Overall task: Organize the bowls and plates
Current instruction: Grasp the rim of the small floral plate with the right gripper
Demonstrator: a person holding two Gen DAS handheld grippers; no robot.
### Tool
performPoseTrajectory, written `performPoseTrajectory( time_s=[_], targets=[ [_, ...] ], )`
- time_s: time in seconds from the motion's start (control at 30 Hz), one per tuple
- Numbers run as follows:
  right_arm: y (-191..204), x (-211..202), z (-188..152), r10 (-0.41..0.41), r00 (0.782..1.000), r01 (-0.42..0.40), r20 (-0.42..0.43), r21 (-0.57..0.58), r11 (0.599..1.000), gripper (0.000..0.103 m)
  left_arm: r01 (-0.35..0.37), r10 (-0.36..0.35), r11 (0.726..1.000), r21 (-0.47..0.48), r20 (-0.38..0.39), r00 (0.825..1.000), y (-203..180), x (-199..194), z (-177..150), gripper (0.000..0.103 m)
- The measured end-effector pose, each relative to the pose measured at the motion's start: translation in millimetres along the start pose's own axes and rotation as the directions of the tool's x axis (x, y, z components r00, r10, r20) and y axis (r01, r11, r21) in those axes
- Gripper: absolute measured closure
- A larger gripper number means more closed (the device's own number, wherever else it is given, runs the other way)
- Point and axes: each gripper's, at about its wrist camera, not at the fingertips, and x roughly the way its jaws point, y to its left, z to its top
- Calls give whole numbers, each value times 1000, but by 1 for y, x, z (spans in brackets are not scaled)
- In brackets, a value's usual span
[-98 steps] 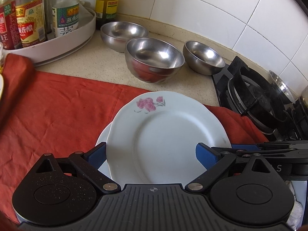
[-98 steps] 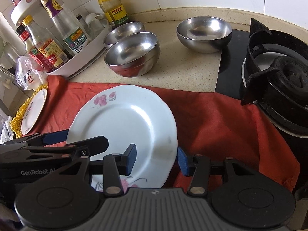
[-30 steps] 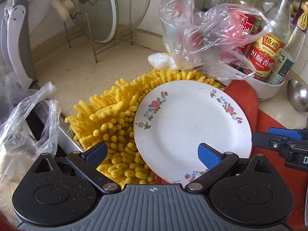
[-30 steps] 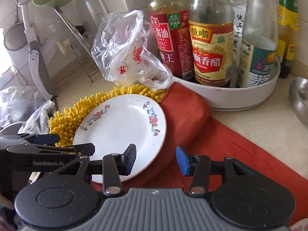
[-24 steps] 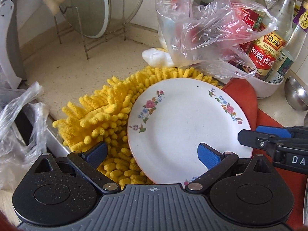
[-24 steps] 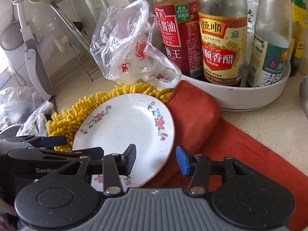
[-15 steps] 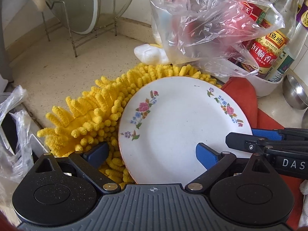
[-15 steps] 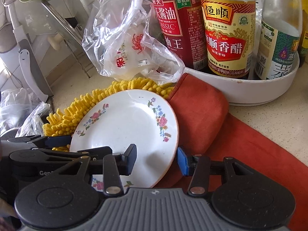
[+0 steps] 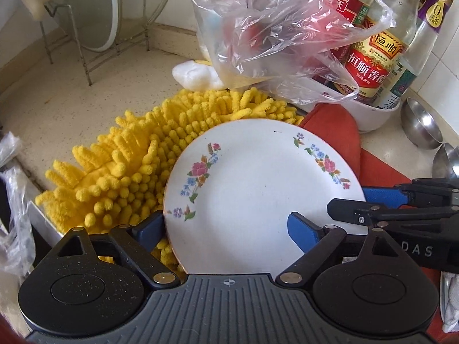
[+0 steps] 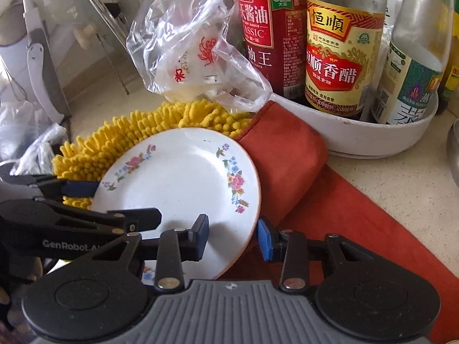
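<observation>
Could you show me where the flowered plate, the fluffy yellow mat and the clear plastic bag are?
flowered plate (image 9: 258, 189): left wrist view, bare white centre.
yellow mat (image 9: 129, 157): left wrist view, its fluffy tufts.
plastic bag (image 10: 195, 57): right wrist view, its printed front.

Plate (image 9: 258, 189) on mat (image 9: 120, 166) — bottles (image 10: 341, 46) behind

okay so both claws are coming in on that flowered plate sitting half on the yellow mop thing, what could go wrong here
1. The flowered plate rests unevenly, partly on the fluffy yellow mop head and partly on the red cloth; a one-sided pinch may tip or slide it.
2. The left claw and right claw, both open, straddle opposite rims close together and could bump each other.
3. Lifting toward the back could snag the plastic bag or knock the vinegar bottle.
</observation>
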Motion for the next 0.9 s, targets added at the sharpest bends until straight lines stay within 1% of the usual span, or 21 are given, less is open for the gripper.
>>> performPoseTrajectory(
  time_s=[0.03,0.23,0.37,0.43,0.63,0.67,0.7,0.73,0.77,0.8,0.83,0.9],
  targets=[
    [1,0,1,-7,1000,7,0,-7,1000,68,-17,17,1000,7,-4,1000,0,3,1,8],
    [7,-1,0,-59,998,60,9,-46,997,70,-10,10,1000,20,8,1000,2,6,0,9],
    [15,0,2,-103,994,105,21,-87,991,71,-10,10,999,31,16,1000,0,5,-3,13],
    [20,2,2,-121,992,123,25,-105,987,72,-19,18,999,37,21,1000,-3,3,-5,13],
    [26,-1,0,-159,987,163,38,-144,976,74,-7,6,1000,23,35,999,-2,-4,-7,13],
    [26,-1,0,-161,986,165,41,-145,975,78,-5,4,1000,24,37,999,-2,-4,-7,13],
    [28,-3,0,-164,985,170,48,-154,973,86,-3,2,1000,25,42,999,-3,-5,-7,13],
    [32,-4,-1,-121,991,127,49,-164,978,97,9,-11,999,31,45,999,-4,-8,-7,12],
    [35,-5,0,-92,995,97,39,-157,983,97,8,-9,999,36,49,999,-5,-9,-8,18],
    [39,-5,-1,-97,994,103,46,-168,980,97,1,-3,999,47,47,999,-7,-8,-8,20],
    [41,-3,-1,-110,993,117,46,-177,977,97,0,-3,998,56,41,999,-6,-7,-8,20],
    [35,-2,-1,-111,993,116,41,-135,984,97,16,-17,999,43,24,1000,-1,-5,-7,18]
  ],
)
